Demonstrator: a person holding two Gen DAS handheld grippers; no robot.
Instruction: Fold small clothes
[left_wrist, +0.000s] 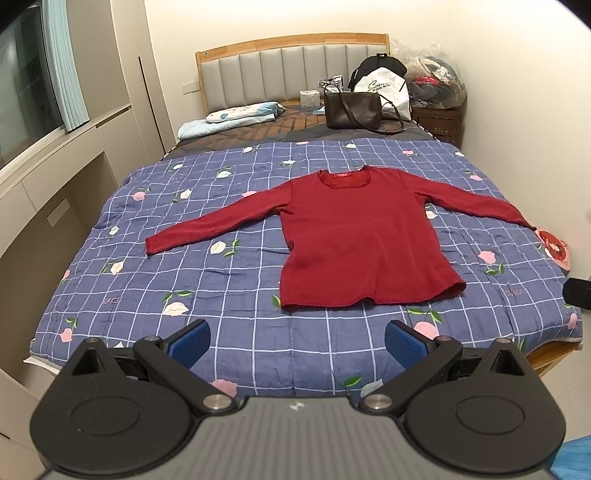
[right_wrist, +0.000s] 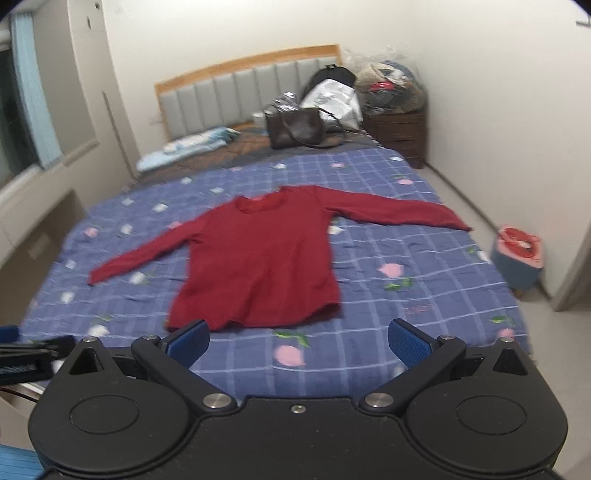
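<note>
Blue checked quilt (left_wrist: 258, 258), printed with flowers, covers the 1 bed (left_wrist: 291, 51) and fills everything ahead of both sets of jaws — a broad, soft bed top that suits spreading a garment out. On it lies 1 red long-sleeved top (left_wrist: 364, 243), front up, neckline toward the headboard, hem nearest the jaws, its 2 sleeves stretched out to either side; it looks laid flat so that folding can begin, with no fold made yet. It sits ahead of the left gripper (left_wrist: 297, 345) and slightly to its right, and ahead of the right gripper (right_wrist: 299, 345) and to its left — well short of contact in both views. Both pairs of jaws stand wide apart and hold nothing, probably poised for a sleeve or the hem. Far beyond the top, by the headboard, are 1 dark handbag (left_wrist: 352, 109), 1 white shopping bag (left_wrist: 386, 90) and folded pale bedding (left_wrist: 240, 112). Off the bed, to the right of the right jaws, stands 1 small stool (right_wrist: 519, 254).
</note>
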